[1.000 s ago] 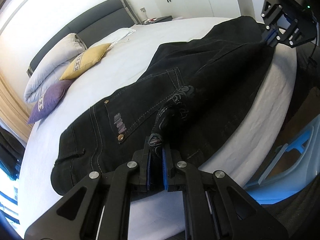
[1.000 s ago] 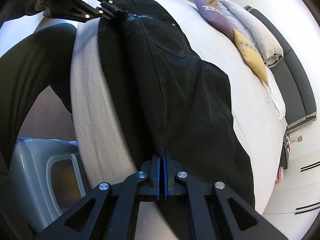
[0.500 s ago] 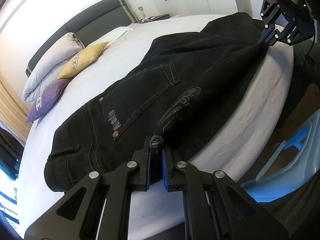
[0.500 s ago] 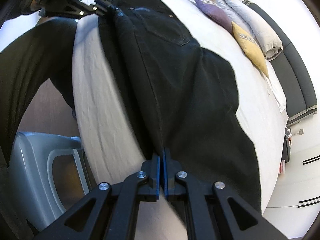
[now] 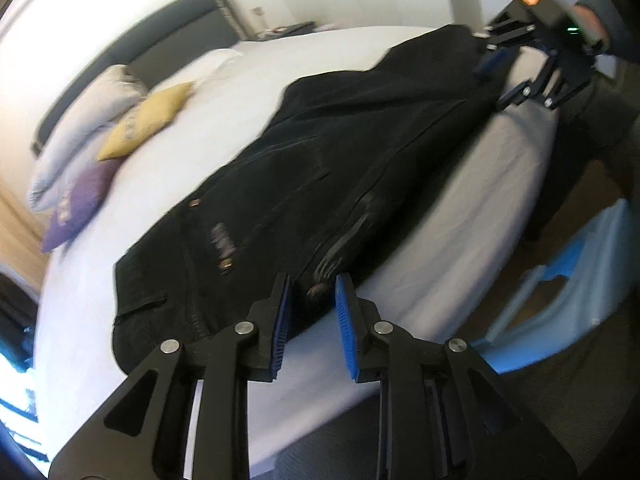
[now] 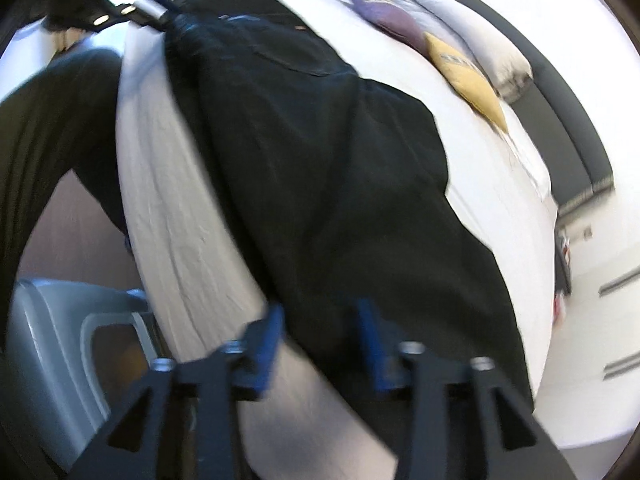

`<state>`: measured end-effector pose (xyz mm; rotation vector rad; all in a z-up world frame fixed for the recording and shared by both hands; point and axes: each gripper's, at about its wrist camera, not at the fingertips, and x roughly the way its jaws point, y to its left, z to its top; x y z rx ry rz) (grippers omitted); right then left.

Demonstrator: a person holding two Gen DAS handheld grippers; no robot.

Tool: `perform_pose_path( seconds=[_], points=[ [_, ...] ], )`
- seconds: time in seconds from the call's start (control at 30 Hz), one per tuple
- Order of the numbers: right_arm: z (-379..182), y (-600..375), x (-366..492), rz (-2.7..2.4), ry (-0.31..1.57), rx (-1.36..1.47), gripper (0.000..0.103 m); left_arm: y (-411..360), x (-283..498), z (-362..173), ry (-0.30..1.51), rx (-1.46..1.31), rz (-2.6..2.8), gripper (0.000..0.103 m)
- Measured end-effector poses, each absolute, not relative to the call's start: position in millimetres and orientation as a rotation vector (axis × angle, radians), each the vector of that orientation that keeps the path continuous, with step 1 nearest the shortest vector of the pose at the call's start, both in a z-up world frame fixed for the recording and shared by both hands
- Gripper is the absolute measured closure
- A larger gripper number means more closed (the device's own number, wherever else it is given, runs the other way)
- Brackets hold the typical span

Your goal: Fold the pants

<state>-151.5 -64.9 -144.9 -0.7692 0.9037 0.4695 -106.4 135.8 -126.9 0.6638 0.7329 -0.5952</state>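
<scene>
Black jeans lie folded lengthwise, leg on leg, along the near edge of the white bed. My left gripper is open at the waistband end, its blue pads on either side of the waist button, not pinching. My right gripper is open at the leg end of the jeans, cloth lying between the spread fingers. Each gripper shows in the other's view: the right one in the left wrist view, the left one in the right wrist view. Both views are motion-blurred.
Purple and yellow cushions and white pillows lie by the dark headboard. A pale blue plastic chair stands beside the bed, also in the right wrist view. The person's dark-clad leg stands at the bed's edge.
Both grippers were shut on the jeans, holding the folded edge taut; now both have opened and let go. The jeans rest on the bed.
</scene>
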Motion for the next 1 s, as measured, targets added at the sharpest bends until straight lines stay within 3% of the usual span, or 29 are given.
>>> perform_pose_path(
  seconds=[0.23,0.37,0.47,0.53,0.6,0.77,0.9,1.0],
  points=[
    [-104,-91,-141,0.487,0.908,-0.405,0.047,106,-90,-94,0.652,0.549,-0.67,0.082],
    [-88,-80,-124,0.532,0.835,-0.229,0.046,76,-58,-114,0.686,0.515,-0.637,0.082],
    [-117,-77,-107,0.494,0.91,-0.172,0.041,57,-39,-163,0.858,0.563,-0.613,0.081],
    [-143,-93,-100,0.379,1.041,-0.15,0.041,56,-43,-163,0.824,0.557,-0.598,0.082],
    [-141,-116,-113,0.368,1.025,-0.058,0.041,60,-41,-159,0.842,0.524,-0.588,0.081],
    [-121,-220,-146,0.25,0.924,0.346,0.041,62,-34,-158,0.874,0.474,-0.576,0.081],
    [-143,-309,-157,0.117,0.865,0.805,0.041,53,-31,-160,0.882,0.483,-0.56,0.081],
    [-163,-320,-154,0.115,0.866,0.969,0.041,51,-34,-161,0.883,0.494,-0.549,0.081]
  ],
)
